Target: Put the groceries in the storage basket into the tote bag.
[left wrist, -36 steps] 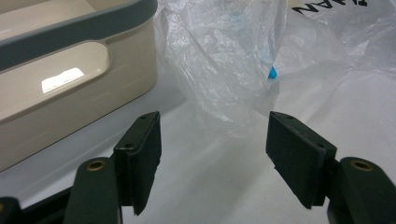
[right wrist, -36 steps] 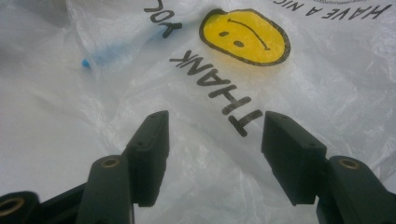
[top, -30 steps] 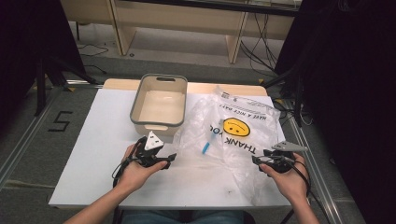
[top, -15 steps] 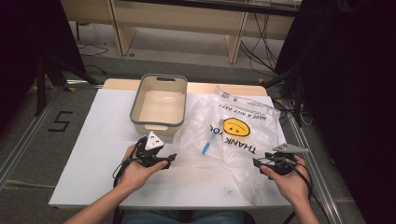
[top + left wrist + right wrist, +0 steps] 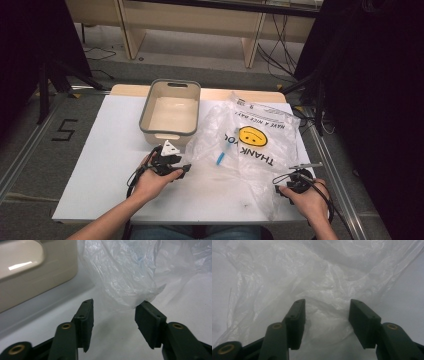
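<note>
Both grippers, left gripper and right gripper, have just been closing yet stand half spread at the edges of the crumpled plastic bag (gripping nothing), with a beige tub just beside the bag.

High view sits above the person's side, looks forward and down – takes in the whole white table, floor and desk legs beyond. Left gripper view rides low near the tabletop, close-up, faces the edge of the clear plastic bag with the beige tub wall at its left. Right gripper view is just as low and close – faces crumpled bag film. Both gripper views share the bag with the high view; the tub is shared by the left gripper view and the high view.
</note>
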A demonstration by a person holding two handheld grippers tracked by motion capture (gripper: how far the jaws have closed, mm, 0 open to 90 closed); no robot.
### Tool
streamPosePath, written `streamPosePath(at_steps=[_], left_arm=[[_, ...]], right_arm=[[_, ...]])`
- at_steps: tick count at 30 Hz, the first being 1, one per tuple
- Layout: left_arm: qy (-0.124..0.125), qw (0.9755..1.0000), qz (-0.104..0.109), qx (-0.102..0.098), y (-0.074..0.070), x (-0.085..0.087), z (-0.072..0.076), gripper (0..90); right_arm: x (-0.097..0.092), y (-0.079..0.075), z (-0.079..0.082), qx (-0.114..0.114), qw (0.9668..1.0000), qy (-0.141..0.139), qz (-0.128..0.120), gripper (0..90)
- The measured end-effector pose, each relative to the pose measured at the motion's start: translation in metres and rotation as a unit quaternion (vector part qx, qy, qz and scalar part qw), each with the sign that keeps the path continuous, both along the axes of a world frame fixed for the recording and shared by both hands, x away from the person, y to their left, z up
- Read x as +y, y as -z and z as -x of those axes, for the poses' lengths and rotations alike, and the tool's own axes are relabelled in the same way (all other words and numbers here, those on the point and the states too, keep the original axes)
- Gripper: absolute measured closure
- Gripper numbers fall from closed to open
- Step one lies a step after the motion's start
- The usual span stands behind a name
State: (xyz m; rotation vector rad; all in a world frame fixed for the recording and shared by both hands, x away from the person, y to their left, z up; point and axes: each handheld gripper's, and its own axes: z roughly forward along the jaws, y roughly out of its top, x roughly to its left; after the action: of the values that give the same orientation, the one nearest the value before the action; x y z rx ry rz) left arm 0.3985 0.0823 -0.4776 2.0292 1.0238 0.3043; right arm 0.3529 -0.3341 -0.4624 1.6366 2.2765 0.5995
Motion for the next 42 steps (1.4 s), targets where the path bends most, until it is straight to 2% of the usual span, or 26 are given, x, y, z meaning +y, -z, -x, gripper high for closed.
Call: streamPosePath(at_steps=[3,7,9,11,16,25,29,36,40,42], left_arm=[[0.002,0.9999,0.003,0.013,0.002,-0.004,-0.005,60.6],[0.005,0.9998,0.001,0.02,0.002,-0.005,-0.008,75.0],[0.004,0.9999,0.002,0.017,0.001,-0.005,-0.007,83.1],[0.007,0.9999,0.003,0.016,-0.001,-0.004,-0.005,88.0],[0.033,0.9993,-0.014,0.011,-0.007,-0.007,0.007,89.2],[0.078,0.9959,-0.02,0.04,-0.011,-0.01,0.046,89.2],[0.1,0.9934,-0.025,0.05,-0.009,-0.013,0.058,89.2],[0.121,0.9905,-0.03,0.058,-0.008,-0.014,0.071,89.1],[0.135,0.9881,-0.033,0.066,-0.005,-0.014,0.076,88.7],[0.135,0.9881,-0.034,0.066,-0.005,-0.014,0.077,87.8]], right_arm=[[0.0,-0.001,0.0,0.002,0.9998,-0.006,0.019,66.2],[0.0,-0.001,-0.001,0.002,0.9997,-0.018,0.018,82.6],[-0.002,-0.001,-0.001,0.006,0.9997,-0.02,0.01,89.7],[-0.004,-0.002,-0.002,0.01,0.9998,-0.019,0.003,90.0],[-0.012,-0.004,-0.003,0.007,0.9999,-0.008,0.007,90.0],[-0.04,-0.008,-0.007,-0.021,0.9989,0.038,0.015,90.0],[-0.045,-0.009,-0.008,-0.033,0.9984,0.042,0.018,90.0],[-0.049,-0.01,-0.013,-0.057,0.9971,0.041,0.027,90.0],[-0.049,-0.009,-0.015,-0.06,0.9969,0.041,0.03,90.0],[-0.048,-0.009,-0.015,-0.056,0.9972,0.039,0.029,90.0]])
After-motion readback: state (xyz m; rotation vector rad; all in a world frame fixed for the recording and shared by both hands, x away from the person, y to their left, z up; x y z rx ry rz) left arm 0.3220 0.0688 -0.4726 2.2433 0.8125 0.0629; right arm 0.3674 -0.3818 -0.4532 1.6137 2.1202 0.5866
